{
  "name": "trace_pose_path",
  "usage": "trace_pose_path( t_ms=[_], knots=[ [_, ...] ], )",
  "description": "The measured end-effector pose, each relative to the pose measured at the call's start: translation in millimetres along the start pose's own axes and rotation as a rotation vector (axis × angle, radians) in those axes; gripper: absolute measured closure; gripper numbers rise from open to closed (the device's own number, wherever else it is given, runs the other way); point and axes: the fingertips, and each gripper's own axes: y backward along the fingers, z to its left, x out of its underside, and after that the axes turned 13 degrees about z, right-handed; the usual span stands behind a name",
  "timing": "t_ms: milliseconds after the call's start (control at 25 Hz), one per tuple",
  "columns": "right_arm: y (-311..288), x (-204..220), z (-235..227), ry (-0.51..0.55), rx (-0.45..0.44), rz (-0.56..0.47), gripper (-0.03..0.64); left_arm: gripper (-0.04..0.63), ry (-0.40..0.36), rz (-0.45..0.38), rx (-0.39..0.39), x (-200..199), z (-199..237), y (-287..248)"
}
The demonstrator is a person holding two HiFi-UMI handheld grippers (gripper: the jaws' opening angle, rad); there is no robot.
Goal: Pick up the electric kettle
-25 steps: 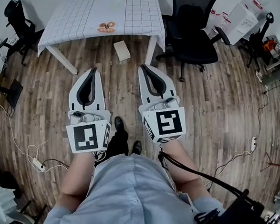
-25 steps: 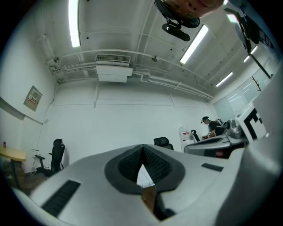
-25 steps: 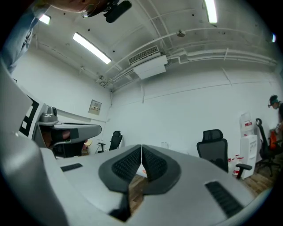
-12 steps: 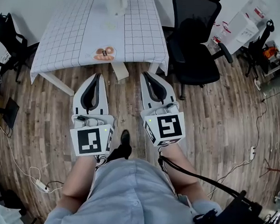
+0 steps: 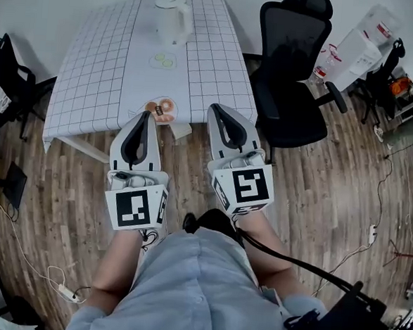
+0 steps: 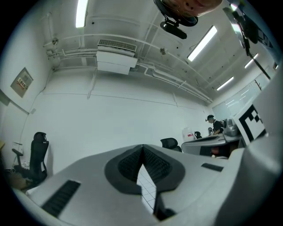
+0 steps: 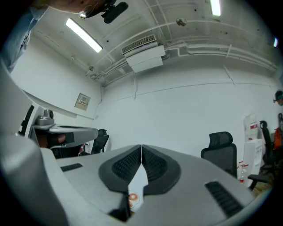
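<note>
The white electric kettle (image 5: 172, 21) stands upright at the far end of a table (image 5: 99, 83) covered with a grid-patterned cloth. Both grippers are held side by side in front of the person, at the table's near edge and far short of the kettle. My left gripper (image 5: 145, 114) (image 6: 142, 148) is shut, its tips meeting with nothing between them. My right gripper (image 5: 215, 108) (image 7: 141, 147) is shut and empty too. Neither gripper view shows the kettle; only a strip of cloth shows through the gap behind the jaws.
A small orange item (image 5: 161, 108) lies at the table's near edge, and a pale green mat (image 5: 162, 61) lies in front of the kettle. A black office chair (image 5: 298, 68) stands right of the table, another chair (image 5: 5, 62) at the left. Cables (image 5: 26, 219) trail over the wooden floor.
The person has walked toward the table, so it and the kettle have come closer and further into view. Both grippers moved forward with the person and stayed shut.
</note>
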Motion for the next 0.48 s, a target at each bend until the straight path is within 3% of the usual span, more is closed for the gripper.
trace_pose_path(
  t_ms=[480],
  knots=[
    [-66,14,-41,-0.034,-0.023,0.014,0.614,0.595,-0.027,0.058,-0.001,23,5,-71]
  ],
)
